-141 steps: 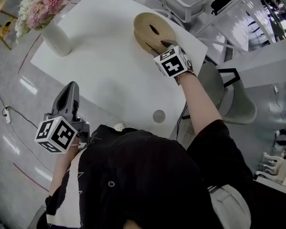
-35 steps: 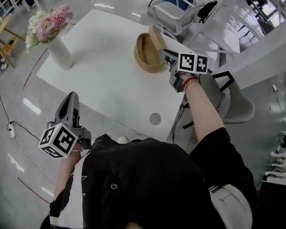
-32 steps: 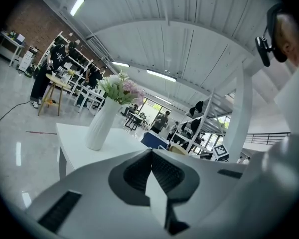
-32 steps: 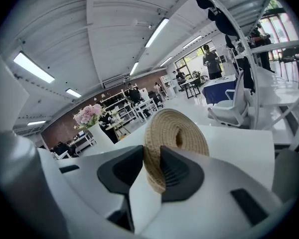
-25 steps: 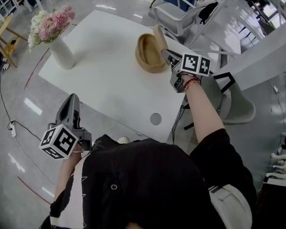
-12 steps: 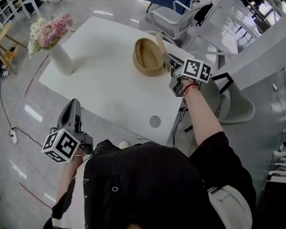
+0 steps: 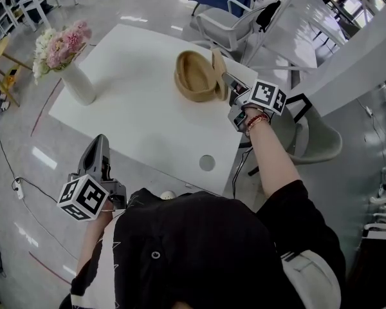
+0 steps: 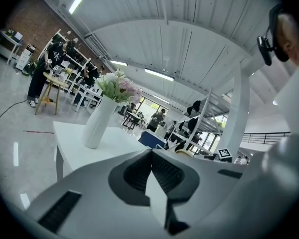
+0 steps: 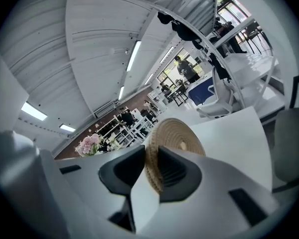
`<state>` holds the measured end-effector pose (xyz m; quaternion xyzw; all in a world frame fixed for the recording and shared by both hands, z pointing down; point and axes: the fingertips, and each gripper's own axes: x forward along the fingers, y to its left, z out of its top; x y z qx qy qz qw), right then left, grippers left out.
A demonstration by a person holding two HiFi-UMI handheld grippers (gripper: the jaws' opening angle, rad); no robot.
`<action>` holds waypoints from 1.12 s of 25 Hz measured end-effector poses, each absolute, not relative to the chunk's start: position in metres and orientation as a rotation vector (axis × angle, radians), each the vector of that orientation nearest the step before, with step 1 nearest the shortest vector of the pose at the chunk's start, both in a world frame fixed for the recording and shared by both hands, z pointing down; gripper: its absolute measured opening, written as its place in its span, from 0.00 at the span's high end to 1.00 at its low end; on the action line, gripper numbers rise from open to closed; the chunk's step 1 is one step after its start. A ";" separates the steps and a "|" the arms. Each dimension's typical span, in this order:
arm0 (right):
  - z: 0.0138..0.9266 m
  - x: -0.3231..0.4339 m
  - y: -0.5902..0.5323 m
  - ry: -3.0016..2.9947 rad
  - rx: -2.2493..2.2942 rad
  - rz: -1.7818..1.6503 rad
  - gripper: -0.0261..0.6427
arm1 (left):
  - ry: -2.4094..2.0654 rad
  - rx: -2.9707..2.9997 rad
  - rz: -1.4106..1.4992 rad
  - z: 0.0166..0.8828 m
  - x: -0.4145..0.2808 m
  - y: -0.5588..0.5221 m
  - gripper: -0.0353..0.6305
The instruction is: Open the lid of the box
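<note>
In the upper middle of the head view, the woven box (image 7: 192,76) sits open on the white table (image 7: 135,108), with its round lid (image 7: 217,63) standing on edge at the box's right side. The right gripper (image 7: 226,78) reaches in from the right and pinches the lid's rim. The left gripper (image 7: 100,141) hangs at lower left, just off the table's near edge and well apart from the box. A white vase (image 7: 77,85) of flowers stands at upper left.

In the left gripper view, the left gripper (image 8: 152,152) has its jaws pressed together with nothing between them. The vase (image 8: 96,124) shows at centre left.

In the right gripper view, the right gripper (image 9: 150,166) is clamped on the lid (image 9: 178,137) (its coiled rim fills the gap between the pads). The jaws have just been closing tighter on it. The lid stands upright at mid frame.
</note>
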<state>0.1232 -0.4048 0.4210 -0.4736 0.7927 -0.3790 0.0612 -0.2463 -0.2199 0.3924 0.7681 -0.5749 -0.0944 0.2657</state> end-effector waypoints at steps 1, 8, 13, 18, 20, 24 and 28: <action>0.422 0.125 -0.402 2.384 -1.433 -1.151 0.83 | -1.550 2.077 -0.255 0.392 -0.245 -0.221 0.93; 0.425 0.141 -0.382 2.281 -1.417 -1.194 0.83 | -1.488 2.115 -0.243 0.394 -0.223 -0.234 0.93; 0.417 0.145 -0.363 2.274 -1.383 -1.187 0.83 | -1.426 2.147 -0.217 0.395 -0.197 -0.239 0.93; 0.410 0.150 -0.341 2.265 -1.354 -1.189 0.84 | -1.389 2.172 -0.206 0.392 -0.177 -0.240 0.93; 0.406 0.151 -0.333 2.270 -1.344 -1.180 0.84 | -1.382 2.175 -0.207 0.391 -0.171 -0.239 0.93; 0.399 0.157 -0.317 2.273 -1.336 -1.170 0.84 | -1.359 2.178 -0.207 0.391 -0.153 -0.233 0.93; 0.397 0.159 -0.298 2.277 -1.304 -1.183 0.84 | -1.347 2.178 -0.212 0.391 -0.134 -0.220 0.93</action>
